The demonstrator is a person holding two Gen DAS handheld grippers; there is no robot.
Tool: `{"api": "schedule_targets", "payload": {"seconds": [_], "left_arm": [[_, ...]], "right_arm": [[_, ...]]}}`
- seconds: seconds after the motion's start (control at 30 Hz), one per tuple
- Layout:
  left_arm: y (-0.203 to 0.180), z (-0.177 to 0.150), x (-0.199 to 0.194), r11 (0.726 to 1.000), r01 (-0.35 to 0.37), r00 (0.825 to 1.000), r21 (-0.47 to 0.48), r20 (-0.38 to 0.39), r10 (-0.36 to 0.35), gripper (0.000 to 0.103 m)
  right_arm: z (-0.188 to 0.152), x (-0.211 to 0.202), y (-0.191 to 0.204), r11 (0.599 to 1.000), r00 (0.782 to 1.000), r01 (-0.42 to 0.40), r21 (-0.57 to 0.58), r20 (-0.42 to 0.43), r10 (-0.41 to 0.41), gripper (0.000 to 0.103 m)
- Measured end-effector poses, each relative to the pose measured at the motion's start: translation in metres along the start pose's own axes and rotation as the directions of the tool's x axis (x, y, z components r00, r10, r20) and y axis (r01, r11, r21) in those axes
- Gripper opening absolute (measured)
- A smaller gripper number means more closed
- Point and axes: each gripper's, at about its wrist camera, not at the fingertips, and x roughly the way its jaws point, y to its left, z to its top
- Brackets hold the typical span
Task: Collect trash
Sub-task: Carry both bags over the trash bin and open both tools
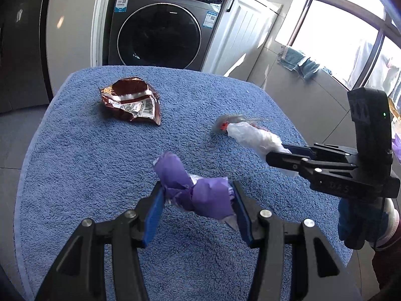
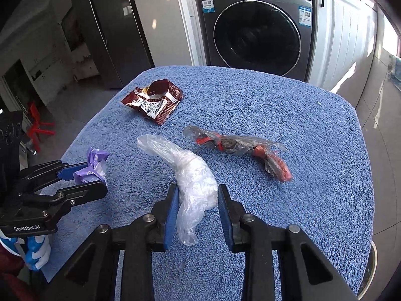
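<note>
While the left tool (image 1: 198,200) pinches a purple wrapper (image 1: 193,188) between its blue pads, the right tool (image 2: 198,208) is closed on a clear plastic bag (image 2: 190,173), both just above the blue-towelled desk (image 2: 313,150). A brown snack packet (image 2: 155,100) lies far left, an orange-and-clear wrapper (image 2: 238,148) right of the bag. A washing machine (image 2: 255,30) stands beyond the desk.

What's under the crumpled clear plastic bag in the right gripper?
Only the blue terry towel shows beneath the clear plastic bag held by the right gripper; the spot directly below is covered.
</note>
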Motion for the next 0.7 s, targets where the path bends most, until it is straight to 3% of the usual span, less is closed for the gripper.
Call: {"api": "schedule_targets", "payload": {"seconds": [0.33, 0.57, 0.7], "left_arm": [[-0.078, 0.008, -0.006, 0.993, 0.034, 0.999, 0.117, -0.005, -0.034, 0.050], [-0.179, 0.032, 0.025, 0.955, 0.115, 0.993, 0.273, -0.053, -0.105, 0.050], [-0.241, 0.038, 0.056, 0.921, 0.166, 0.985, 0.354, -0.109, -0.135, 0.050]], "right_arm": [[-0.036, -0.062, -0.046, 0.993, 0.993, 0.067, 0.093, 0.088, -0.075, 0.029], [-0.072, -0.115, -0.122, 0.956, 0.970, 0.140, 0.257, 0.158, -0.185, 0.029], [-0.107, -0.148, -0.168, 0.919, 0.950, 0.207, 0.337, 0.154, -0.270, 0.029]]}}
